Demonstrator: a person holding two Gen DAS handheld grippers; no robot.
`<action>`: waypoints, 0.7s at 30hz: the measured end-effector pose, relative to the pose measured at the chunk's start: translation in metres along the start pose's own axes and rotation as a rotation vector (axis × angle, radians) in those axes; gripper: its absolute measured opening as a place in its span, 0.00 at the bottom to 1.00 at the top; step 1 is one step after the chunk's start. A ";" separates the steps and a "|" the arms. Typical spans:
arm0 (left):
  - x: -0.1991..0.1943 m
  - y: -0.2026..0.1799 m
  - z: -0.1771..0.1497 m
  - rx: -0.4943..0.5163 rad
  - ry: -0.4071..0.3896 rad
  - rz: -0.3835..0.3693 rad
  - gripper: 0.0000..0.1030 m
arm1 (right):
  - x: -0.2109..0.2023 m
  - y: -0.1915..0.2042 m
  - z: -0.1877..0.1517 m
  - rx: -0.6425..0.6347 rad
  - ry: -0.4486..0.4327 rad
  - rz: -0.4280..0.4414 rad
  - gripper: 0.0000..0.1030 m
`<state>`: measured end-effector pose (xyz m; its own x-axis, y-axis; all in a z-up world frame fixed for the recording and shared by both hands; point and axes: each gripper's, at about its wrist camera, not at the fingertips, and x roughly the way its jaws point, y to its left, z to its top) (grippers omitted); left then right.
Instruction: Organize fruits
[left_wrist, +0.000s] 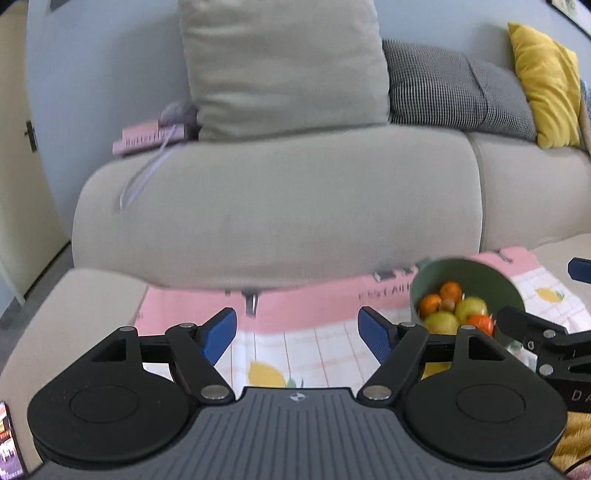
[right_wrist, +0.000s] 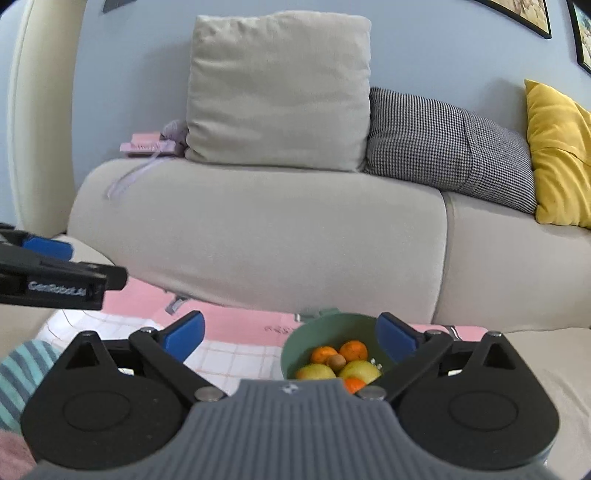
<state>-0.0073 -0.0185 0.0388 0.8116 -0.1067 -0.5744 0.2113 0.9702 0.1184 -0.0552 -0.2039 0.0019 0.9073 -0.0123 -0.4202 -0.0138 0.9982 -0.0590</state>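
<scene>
Fruits (right_wrist: 334, 363): piled in a green bowl (right_wrist: 325, 328); several orange round ones, two or three yellow-green ones and one small brown one can be counted.
Bowl location: on a pink and white checked cloth (left_wrist: 314, 339) spread over a beige surface, in front of a beige sofa (right_wrist: 258, 229).
Bowl attitude: upright, mouth up; round, so no long axis can be given.
Hidden, right wrist view: near rim of the bowl and lower fruit are covered by the right gripper (right_wrist: 291, 338) body; one blue pad overlaps the bowl's right side.
Hidden, left wrist view: lower part of the bowl (left_wrist: 469, 280) is behind the linkages of both grippers; the right gripper is cut off at the frame edge.
Hard to make out: printed lettering on the cloth is blurred; fruit kinds are not certain.
Left gripper (left_wrist: 297, 332): jaws spread wide, nothing between them, over the cloth left of the bowl.
Right gripper: jaws spread wide, gripping nothing; bowl lies beyond its fingertips.
Background: grey, checked and yellow cushions on the sofa.
</scene>
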 end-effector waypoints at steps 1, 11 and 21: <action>0.002 0.000 -0.004 0.001 0.015 0.009 0.85 | 0.002 0.000 -0.003 0.000 0.016 0.000 0.93; 0.020 -0.010 -0.031 0.020 0.138 0.034 0.85 | 0.021 -0.005 -0.034 0.011 0.158 -0.010 0.94; 0.026 -0.014 -0.036 0.028 0.189 0.031 0.85 | 0.031 -0.005 -0.044 0.004 0.220 0.013 0.96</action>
<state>-0.0086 -0.0271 -0.0068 0.7014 -0.0318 -0.7121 0.2052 0.9657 0.1589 -0.0454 -0.2116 -0.0509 0.7934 -0.0120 -0.6085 -0.0226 0.9985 -0.0491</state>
